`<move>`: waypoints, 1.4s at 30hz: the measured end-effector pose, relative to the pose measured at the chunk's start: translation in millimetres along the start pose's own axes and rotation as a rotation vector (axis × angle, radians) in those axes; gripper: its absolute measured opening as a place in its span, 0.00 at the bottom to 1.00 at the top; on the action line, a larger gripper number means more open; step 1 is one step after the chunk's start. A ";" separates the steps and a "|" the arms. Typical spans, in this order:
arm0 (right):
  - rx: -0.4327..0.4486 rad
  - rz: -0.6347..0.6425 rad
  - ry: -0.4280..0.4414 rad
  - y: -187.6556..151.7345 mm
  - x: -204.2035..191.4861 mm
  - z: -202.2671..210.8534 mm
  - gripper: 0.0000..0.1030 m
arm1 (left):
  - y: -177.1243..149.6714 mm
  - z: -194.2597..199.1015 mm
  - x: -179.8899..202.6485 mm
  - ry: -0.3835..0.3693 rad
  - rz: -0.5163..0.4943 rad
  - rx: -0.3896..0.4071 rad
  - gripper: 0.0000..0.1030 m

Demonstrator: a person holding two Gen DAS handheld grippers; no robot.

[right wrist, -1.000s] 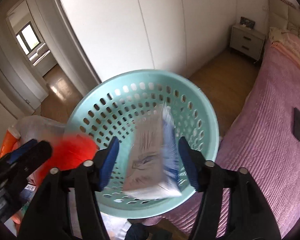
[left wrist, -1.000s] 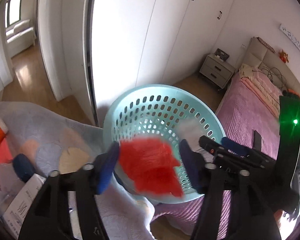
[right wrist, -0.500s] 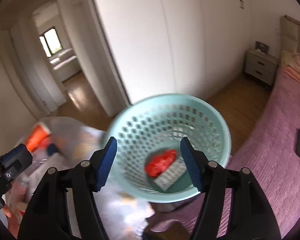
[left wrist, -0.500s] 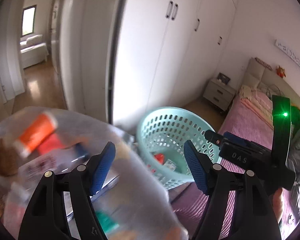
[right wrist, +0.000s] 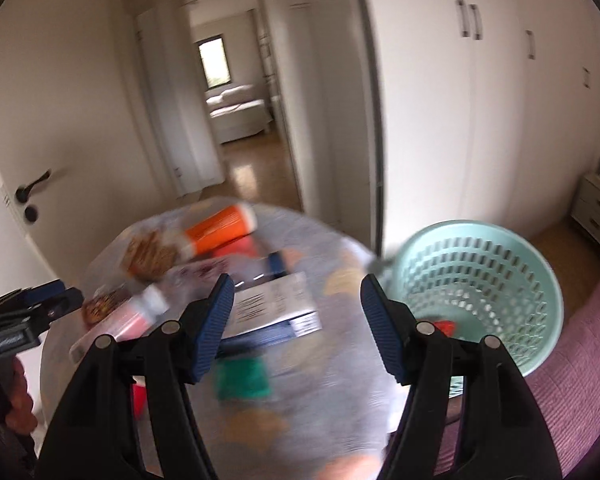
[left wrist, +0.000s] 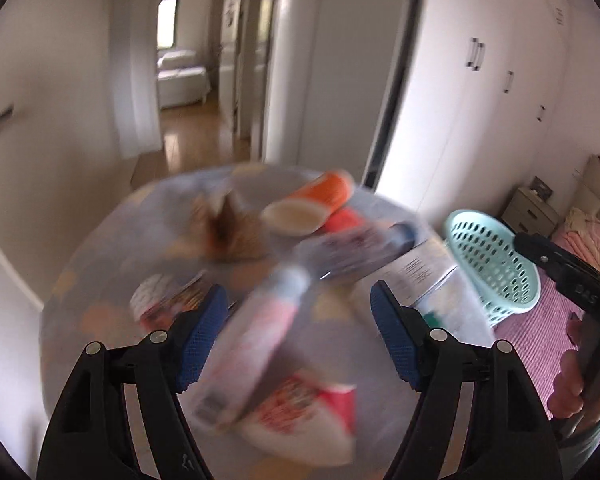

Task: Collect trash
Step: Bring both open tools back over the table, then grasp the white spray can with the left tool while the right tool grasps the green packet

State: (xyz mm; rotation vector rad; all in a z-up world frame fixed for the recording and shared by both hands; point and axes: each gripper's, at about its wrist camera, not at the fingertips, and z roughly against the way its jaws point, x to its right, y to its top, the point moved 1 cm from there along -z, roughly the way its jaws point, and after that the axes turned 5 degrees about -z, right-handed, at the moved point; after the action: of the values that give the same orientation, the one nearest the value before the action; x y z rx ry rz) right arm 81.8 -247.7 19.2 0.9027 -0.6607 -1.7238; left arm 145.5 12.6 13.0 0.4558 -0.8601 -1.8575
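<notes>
Both grippers, left gripper [left wrist: 296, 336] and right gripper [right wrist: 296, 324], hang wide open and empty over the littered table [right wrist: 340, 380]; pick 1 item squarely, the pink bottle [left wrist: 260, 328], basket [right wrist: 480, 280] just beside.

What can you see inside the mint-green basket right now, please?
In the right wrist view, a red item shows low inside the basket. The right claw covers part of the basket's bottom, so anything else there is hidden.
</notes>
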 end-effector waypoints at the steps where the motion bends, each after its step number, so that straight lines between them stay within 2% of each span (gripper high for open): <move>1: -0.015 0.018 0.008 -3.3 -10.0 -3.2 0.60 | -2.3 -3.6 -10.7 0.002 0.011 -0.017 0.70; 4: -0.047 0.054 0.015 -13.3 -25.4 -11.2 0.60 | -14.7 -17.9 -31.1 0.021 0.013 -0.066 0.68; 6: -0.065 0.070 0.021 -19.6 -30.9 -16.0 0.60 | -22.1 -26.1 -36.5 -0.001 0.011 -0.091 0.67; 7: -0.075 0.077 0.023 -22.7 -34.0 -19.0 0.60 | -30.2 -29.6 -37.4 -0.016 0.008 -0.102 0.61; 10: -0.095 0.086 0.023 -29.5 -37.0 -25.5 0.60 | -39.4 -42.6 -40.6 -0.038 -0.026 -0.140 0.55; 20: -0.150 0.093 0.039 -39.6 -30.4 -35.9 0.60 | -41.4 -79.4 -40.5 -0.037 -0.039 -0.231 0.55; 26: -0.190 0.091 0.063 -54.3 -25.9 -38.3 0.65 | -35.9 -88.8 -20.8 0.032 -0.123 -0.244 0.55; 30: -0.241 0.081 0.089 -67.8 -23.7 -45.9 0.66 | -40.2 -82.3 -10.1 0.084 -0.155 -0.214 0.47; 32: -0.274 0.077 0.103 -75.6 -25.1 -52.8 0.66 | -41.4 -75.7 -12.7 0.072 -0.127 -0.186 0.46; 35: -0.279 0.101 0.080 -81.2 -29.8 -61.2 0.66 | -39.6 -58.9 -19.8 0.049 -0.074 -0.132 0.45; 42: -0.305 0.123 0.063 -85.6 -33.4 -82.9 0.66 | -27.0 -24.8 -16.5 0.036 -0.081 -0.034 0.45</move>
State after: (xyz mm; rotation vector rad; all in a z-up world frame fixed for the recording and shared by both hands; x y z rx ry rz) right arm 110.4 -189.6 -86.3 0.6849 -0.3892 -1.6244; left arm 151.5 25.3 -24.6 0.5078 -0.7956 -1.9290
